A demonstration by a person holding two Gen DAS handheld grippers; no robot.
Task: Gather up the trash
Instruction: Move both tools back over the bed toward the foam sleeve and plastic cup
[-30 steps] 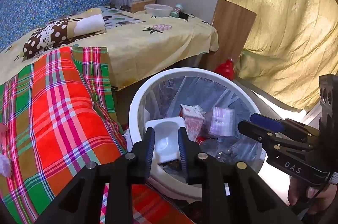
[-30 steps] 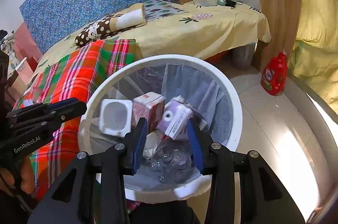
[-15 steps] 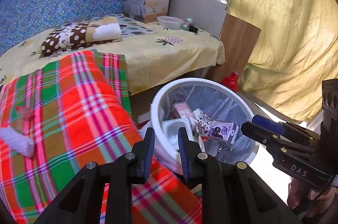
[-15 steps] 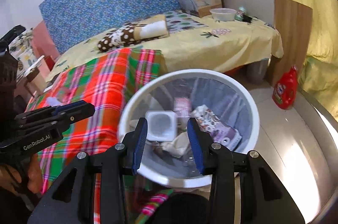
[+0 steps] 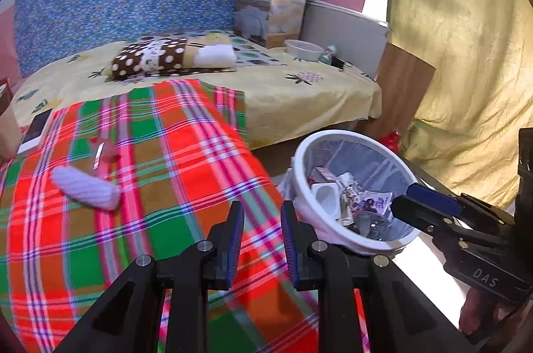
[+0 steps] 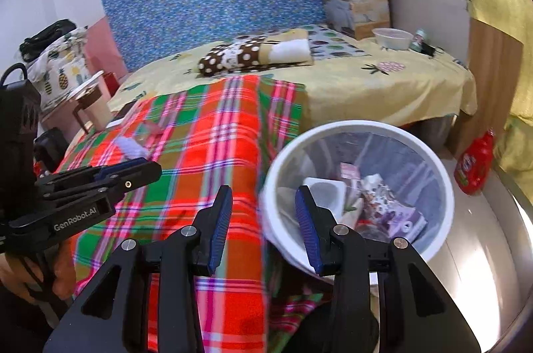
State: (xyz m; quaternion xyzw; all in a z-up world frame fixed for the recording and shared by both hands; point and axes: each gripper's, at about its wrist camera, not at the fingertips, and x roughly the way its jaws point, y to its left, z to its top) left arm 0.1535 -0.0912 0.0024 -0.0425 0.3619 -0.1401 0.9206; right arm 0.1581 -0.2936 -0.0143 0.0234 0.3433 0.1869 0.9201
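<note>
A white trash bin [image 5: 301, 160] with a clear liner stands on the floor beside the bed and holds cartons, a white tub and wrappers; it also shows in the right wrist view [image 6: 443, 173]. A white crumpled tissue [image 5: 86, 188] and a small red wrapper [image 5: 101, 153] lie on the plaid blanket [image 5: 160, 173]; the tissue also shows in the right wrist view [image 6: 131, 148]. My left gripper [image 5: 261, 221] is open and empty above the blanket, left of the bin. My right gripper [image 6: 263, 214] is open and empty at the bin's left rim.
A bed with a yellow sheet [image 5: 299, 93] carries a dotted pillow [image 5: 150, 58], a cardboard box [image 5: 269, 8] and a bowl [image 5: 301, 48]. A red bottle [image 6: 474, 165] stands on the floor by a wooden panel [image 6: 493, 86]. A phone [image 5: 36, 128] lies at the blanket's left edge.
Both grippers have pulled back and swung left, away from over the bin toward the plaid blanket. The tissue and wrapper have come into view. Both stay open and empty.
</note>
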